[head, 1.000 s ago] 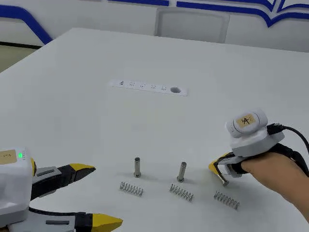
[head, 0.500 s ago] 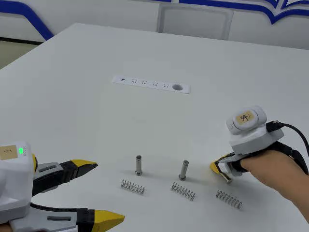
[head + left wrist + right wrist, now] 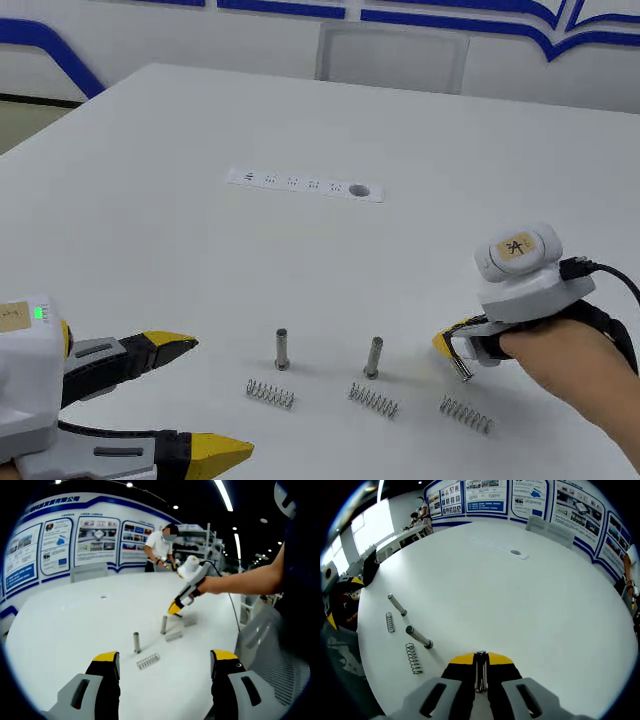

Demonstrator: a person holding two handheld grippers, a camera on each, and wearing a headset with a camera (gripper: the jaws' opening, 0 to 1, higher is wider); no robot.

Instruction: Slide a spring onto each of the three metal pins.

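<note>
Two metal pins stand upright on the white table, one on the left (image 3: 282, 349) and one in the middle (image 3: 373, 357). A third pin (image 3: 461, 368) is tilted in my right gripper (image 3: 455, 350), which is shut on it just above the table, to the right of the middle pin. Three springs lie in a row in front: left spring (image 3: 271, 393), middle spring (image 3: 374, 400), right spring (image 3: 466, 414). My left gripper (image 3: 205, 400) is open at the near left with nothing between its fingers. In the right gripper view the held pin (image 3: 480, 675) sits between the shut jaws.
A white power strip (image 3: 305, 184) lies flat at mid-table. A chair (image 3: 392, 55) stands behind the far edge. A cable (image 3: 608, 272) trails from the right gripper. A person (image 3: 160, 547) stands in the background.
The head camera has shifted slightly. Both grippers, the pins and the springs stay about where they were.
</note>
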